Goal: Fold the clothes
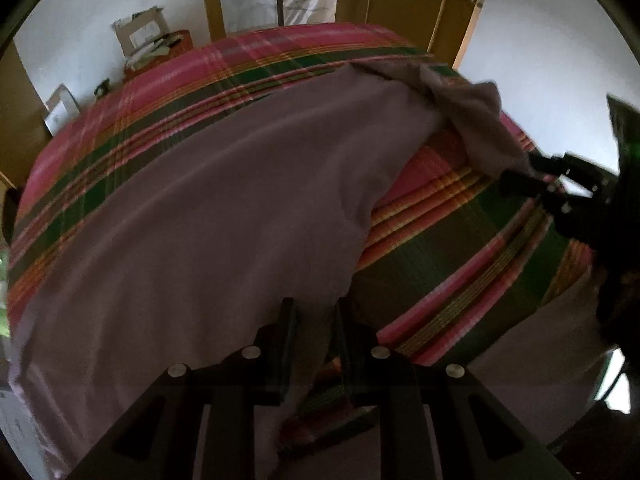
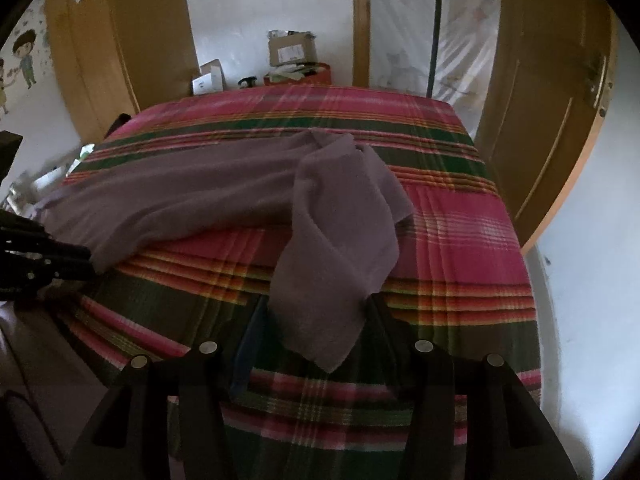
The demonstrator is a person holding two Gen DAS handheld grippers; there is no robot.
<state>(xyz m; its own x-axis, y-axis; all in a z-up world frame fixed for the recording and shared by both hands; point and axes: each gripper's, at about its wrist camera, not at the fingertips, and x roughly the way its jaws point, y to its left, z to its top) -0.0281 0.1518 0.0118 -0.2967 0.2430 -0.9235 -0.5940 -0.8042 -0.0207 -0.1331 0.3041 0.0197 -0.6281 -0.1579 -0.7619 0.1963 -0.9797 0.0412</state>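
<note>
The left tongs [image 1: 314,312] are pinching the near edge of a mauve garment [image 1: 224,208], their 2 fingers [image 1: 286,332] sitting close together with cloth running down between them. The right tongs [image 2: 316,312] are holding another end of that garment [image 2: 332,240], which is hanging between their widely spread fingers [image 2: 380,312]; in the left wrist view those tongs [image 1: 516,176] are gripping the cloth where it comes to a point. Ahead of both tongs, the garment is lying stretched across a bed with a pink and green plaid cover [image 2: 460,240]. Beyond the bed, cardboard boxes [image 2: 292,50] are sitting against a white wall, beside wooden doors [image 2: 536,128].
</note>
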